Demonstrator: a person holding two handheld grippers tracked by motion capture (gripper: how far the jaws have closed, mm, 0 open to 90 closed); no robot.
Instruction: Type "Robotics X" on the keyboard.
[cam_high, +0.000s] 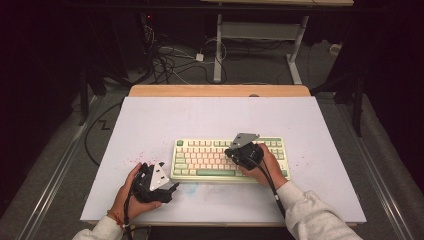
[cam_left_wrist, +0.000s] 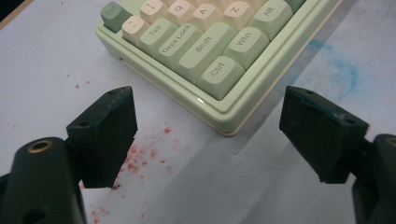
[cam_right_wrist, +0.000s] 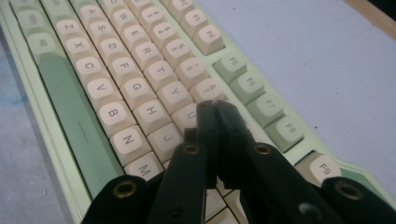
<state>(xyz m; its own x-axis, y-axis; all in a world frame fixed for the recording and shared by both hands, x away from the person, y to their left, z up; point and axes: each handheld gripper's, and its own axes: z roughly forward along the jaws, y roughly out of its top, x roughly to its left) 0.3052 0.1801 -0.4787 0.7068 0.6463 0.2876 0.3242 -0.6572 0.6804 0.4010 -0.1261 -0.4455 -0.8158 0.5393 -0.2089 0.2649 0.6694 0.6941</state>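
The keyboard (cam_high: 230, 158) lies flat near the front middle of the bench (cam_high: 150, 125). The right gripper (cam_right_wrist: 215, 112) has its fingers pressed together, tip poised over the keys around U and I, so a key press looks under way. The left gripper (cam_left_wrist: 208, 135) waits just off the keyboard's Ctrl corner, fingers spread and holding nothing. No containers are on the bench

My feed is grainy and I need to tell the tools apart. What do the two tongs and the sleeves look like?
Both tongs, left and right, are black with chunky black jaws, brass-ringed screw holes and a grey three-cornered plate on top. A black cable trails from the right one along the forearm. The sleeves are light grey, and a thin band sits on the left wrist.
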